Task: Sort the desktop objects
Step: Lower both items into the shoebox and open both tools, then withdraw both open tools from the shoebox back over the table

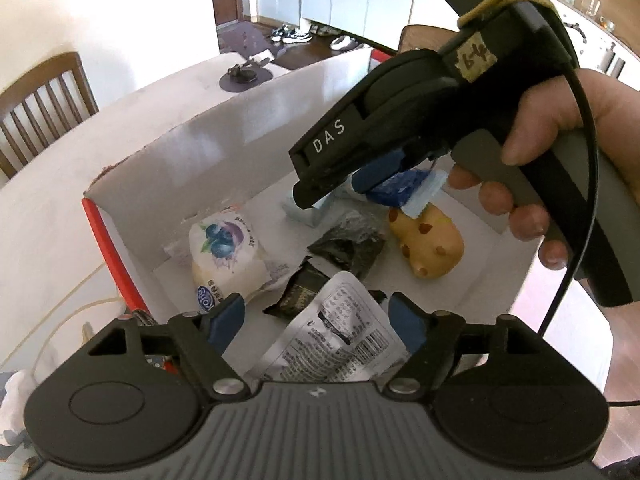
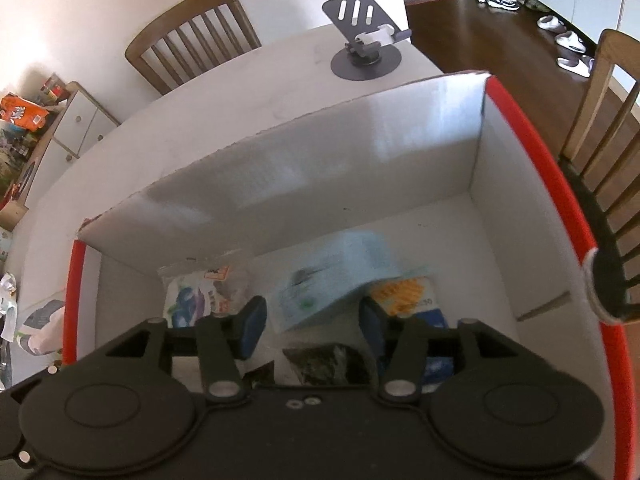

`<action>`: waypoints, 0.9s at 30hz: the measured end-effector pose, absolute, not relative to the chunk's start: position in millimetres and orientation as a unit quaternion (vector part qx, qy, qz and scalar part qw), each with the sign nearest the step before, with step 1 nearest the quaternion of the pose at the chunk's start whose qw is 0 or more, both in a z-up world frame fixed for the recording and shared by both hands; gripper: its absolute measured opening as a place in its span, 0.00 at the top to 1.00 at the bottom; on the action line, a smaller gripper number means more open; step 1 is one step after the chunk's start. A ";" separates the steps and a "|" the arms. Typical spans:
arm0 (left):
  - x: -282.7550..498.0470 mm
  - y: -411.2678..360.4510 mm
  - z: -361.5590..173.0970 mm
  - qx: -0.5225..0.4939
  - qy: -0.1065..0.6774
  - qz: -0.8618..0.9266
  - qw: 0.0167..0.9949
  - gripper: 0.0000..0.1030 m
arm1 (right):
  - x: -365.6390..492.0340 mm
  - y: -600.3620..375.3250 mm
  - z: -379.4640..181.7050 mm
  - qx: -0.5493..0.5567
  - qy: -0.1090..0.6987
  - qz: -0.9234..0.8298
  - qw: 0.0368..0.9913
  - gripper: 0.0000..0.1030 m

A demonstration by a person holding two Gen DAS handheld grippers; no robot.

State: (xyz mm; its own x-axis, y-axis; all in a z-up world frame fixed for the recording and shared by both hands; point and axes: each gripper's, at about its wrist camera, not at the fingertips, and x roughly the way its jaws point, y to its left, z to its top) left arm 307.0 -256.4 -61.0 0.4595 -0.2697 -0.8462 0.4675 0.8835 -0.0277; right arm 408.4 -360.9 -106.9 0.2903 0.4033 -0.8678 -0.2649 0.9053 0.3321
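A white cardboard box with red outer sides [image 1: 120, 264] [image 2: 532, 136] stands on the white table. Inside lie a blueberry-print packet [image 1: 224, 248] [image 2: 188, 300], dark snack packets [image 1: 348, 240] [image 2: 324, 360], a yellow spotted toy [image 1: 432, 240], a blue packet [image 1: 400, 188] [image 2: 416, 296] and a light blue box [image 2: 332, 276]. My left gripper [image 1: 316, 316] is open over the box, with a silver pouch [image 1: 336, 336] lying loose between its fingers. My right gripper [image 2: 312, 324] [image 1: 360, 184] is open inside the box, just above the light blue box.
A grey phone stand [image 2: 364, 48] [image 1: 244, 74] sits at the far end of the table. Wooden chairs [image 2: 196, 32] [image 2: 608, 128] stand around it. A white packet [image 2: 40, 324] lies on the table left of the box. A cabinet with clutter [image 2: 60, 128] is at the far left.
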 end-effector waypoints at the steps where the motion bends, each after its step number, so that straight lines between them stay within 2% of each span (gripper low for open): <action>1: 305.2 -257.3 -59.8 0.105 0.471 -0.220 0.848 0.22 | 406.7 -363.0 -105.1 0.064 0.558 0.208 0.801 0.51; 24: 246.5 -234.0 -16.7 0.047 0.420 -0.241 0.874 0.22 | 355.8 -371.3 -54.8 0.070 0.506 0.235 0.827 0.48; 27: 238.3 -225.5 -11.0 0.038 0.414 -0.240 0.877 0.19 | 345.2 -368.9 -49.8 0.069 0.496 0.236 0.833 0.48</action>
